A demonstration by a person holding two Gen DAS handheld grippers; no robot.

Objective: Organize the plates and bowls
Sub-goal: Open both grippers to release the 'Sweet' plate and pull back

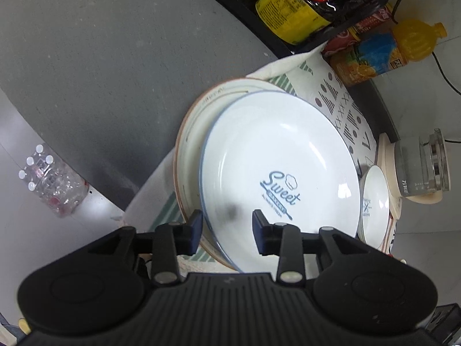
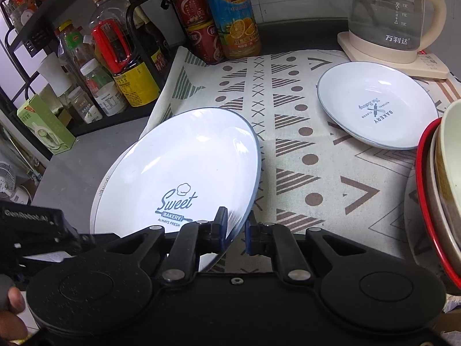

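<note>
A large white plate (image 1: 276, 155) with a blue rim and "Sweet Bakery" print lies tilted on a wider cream plate with a brown rim (image 1: 187, 132). My left gripper (image 1: 227, 225) is open and straddles the white plate's near edge, its pads clear of the rim. In the right wrist view the same white plate (image 2: 178, 167) leans up off the patterned cloth (image 2: 294, 150), and my right gripper (image 2: 236, 227) is shut on its near right rim. A smaller white "Bakery" plate (image 2: 374, 106) lies flat on the cloth to the right, also seen as a small plate (image 1: 374, 199) in the left wrist view.
Nested bowls with a red rim (image 2: 432, 190) stand at the right edge. A glass kettle (image 2: 386, 14) sits on its base at the back right. Drink cans and a juice bottle (image 2: 233, 20) line the back, and a black rack of sauce bottles (image 2: 109, 57) stands at the left. Grey countertop (image 1: 100, 72) lies left of the plates.
</note>
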